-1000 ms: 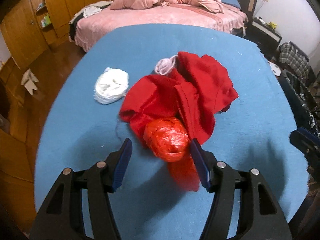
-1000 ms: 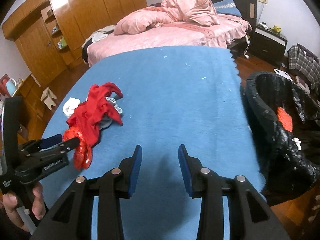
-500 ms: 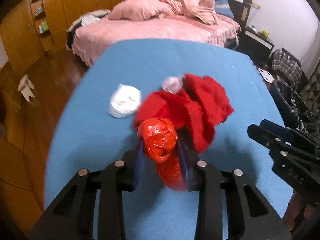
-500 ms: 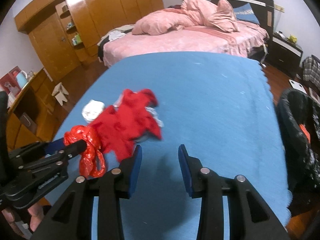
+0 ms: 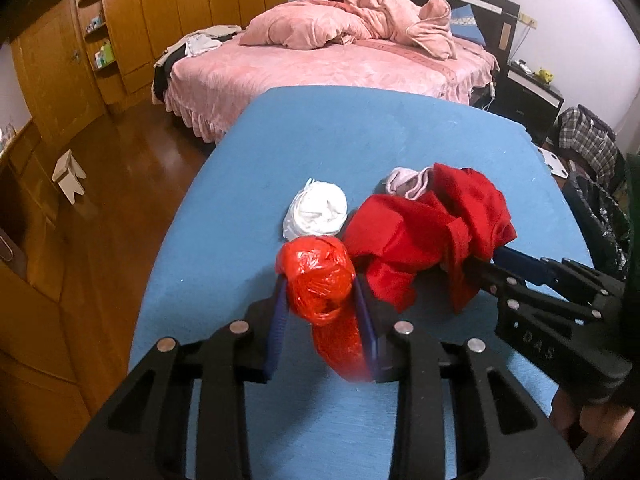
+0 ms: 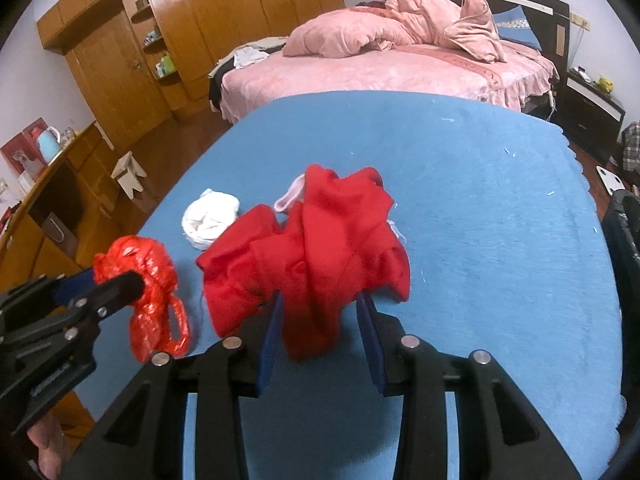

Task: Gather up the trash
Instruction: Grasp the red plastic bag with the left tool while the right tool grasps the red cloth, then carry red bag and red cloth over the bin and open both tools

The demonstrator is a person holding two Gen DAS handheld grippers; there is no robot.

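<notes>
Two handheld grippers are in view over one table covered by a blue cloth [image 5: 360, 140].

The left gripper [image 5: 322, 312] has its two blue-padded fingers [image 5: 279, 322] pinched on one crumpled red plastic bag [image 5: 318, 280]. The bag bulges above the pads and its tail hangs below them, clear of the cloth. The right wrist view confirms this: the bag [image 6: 148, 276] sits clamped at the tip of that gripper, with its loops dangling.

The right gripper [image 6: 320, 320] has just been closing its jaws, and a fold of one red garment [image 6: 320, 240] lies between its two pads [image 6: 272, 328]. The fabric fills the gap and the pads appear to press on it. In the left wrist view the tip of this gripper [image 5: 490, 258] disappears into the same garment [image 5: 428, 232].

On the cloth beside the garment lie one white wad [image 5: 316, 210], just to its left, and one pale pink item [image 5: 408, 182], partly tucked under its far edge. The nature of either cannot be determined.

One black bin bag [image 5: 600, 216] stands off the right edge of the table. Beyond the table stands one bed with pink covers [image 6: 380, 68].
</notes>
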